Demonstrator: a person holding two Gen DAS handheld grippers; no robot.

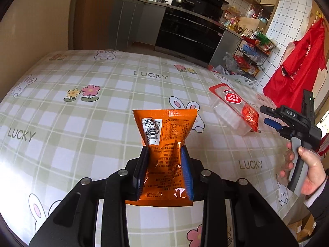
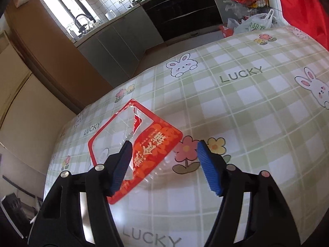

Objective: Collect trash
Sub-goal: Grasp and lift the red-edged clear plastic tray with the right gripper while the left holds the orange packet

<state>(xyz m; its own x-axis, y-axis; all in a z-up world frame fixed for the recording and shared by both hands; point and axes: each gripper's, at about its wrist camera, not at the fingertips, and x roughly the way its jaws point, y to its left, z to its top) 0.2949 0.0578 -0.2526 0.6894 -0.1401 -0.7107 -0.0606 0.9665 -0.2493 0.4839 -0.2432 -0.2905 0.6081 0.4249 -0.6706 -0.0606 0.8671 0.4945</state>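
Two wrappers concern us: left gripper (image 1: 164,154) pinches the orange snack packet (image 1: 165,135) clear of the tablecloth (image 1: 92,123); right gripper (image 2: 164,156) gapes, straddling the red-labelled clear tray (image 2: 144,142) before clamping.

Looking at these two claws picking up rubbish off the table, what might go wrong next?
The left claw pinches the thin orange packet only by its crumpled middle, so it might slip free. The right claw is open around the clear tray with the red label; that flimsy, slick plastic could buckle or skid across the smooth tablecloth when squeezed.
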